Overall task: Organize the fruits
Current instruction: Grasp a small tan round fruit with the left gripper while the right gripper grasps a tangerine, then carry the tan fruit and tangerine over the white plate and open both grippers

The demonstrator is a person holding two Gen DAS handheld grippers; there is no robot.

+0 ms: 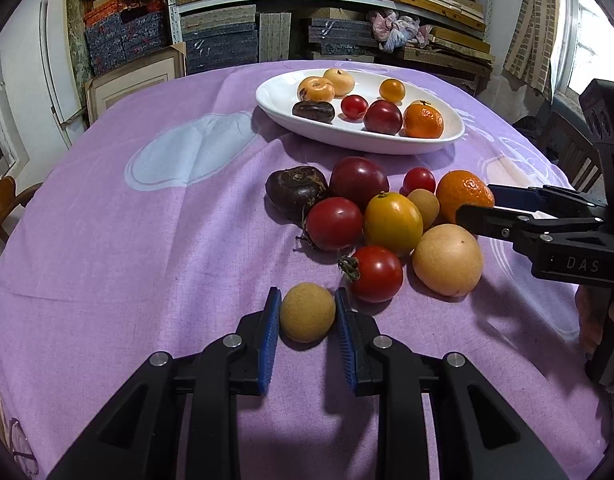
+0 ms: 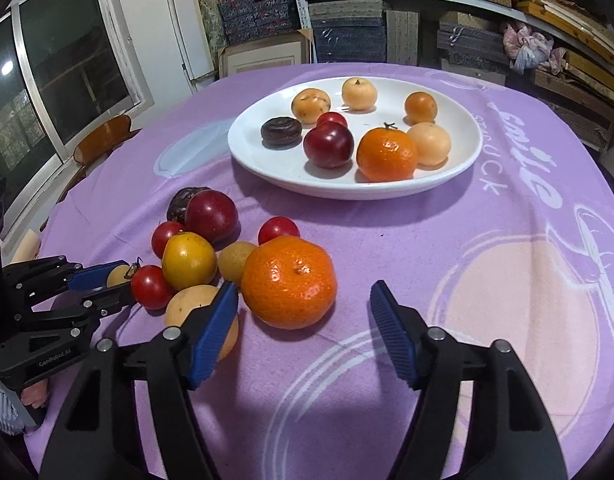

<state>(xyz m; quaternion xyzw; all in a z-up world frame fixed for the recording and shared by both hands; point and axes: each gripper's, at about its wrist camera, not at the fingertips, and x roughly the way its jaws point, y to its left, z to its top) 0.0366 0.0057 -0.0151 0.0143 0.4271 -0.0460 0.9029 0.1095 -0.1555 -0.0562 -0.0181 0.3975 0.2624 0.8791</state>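
Observation:
My left gripper (image 1: pixel 307 318) is shut on a small tan round fruit (image 1: pixel 307 312) that rests on the purple cloth; both blue pads touch its sides. The same gripper (image 2: pixel 121 286) shows at the left edge of the right wrist view. My right gripper (image 2: pixel 305 310) is open, with a mandarin (image 2: pixel 289 280) just ahead between its fingertips, nearer the left pad, the right pad apart from it. Seen from the left wrist, that gripper (image 1: pixel 477 204) flanks the mandarin (image 1: pixel 463 192). A white plate (image 2: pixel 347 192) holds several fruits. A loose pile of tomatoes, plums and pale fruits (image 1: pixel 391 220) lies before it.
The round table's purple cloth (image 1: pixel 127 240) drops off at every side. A wooden chair (image 2: pixel 103 136) stands by the window on the left. Shelves packed with boxes (image 1: pixel 227 32) fill the wall behind. A large pale fruit (image 1: pixel 447 260) sits close under the right gripper's fingers.

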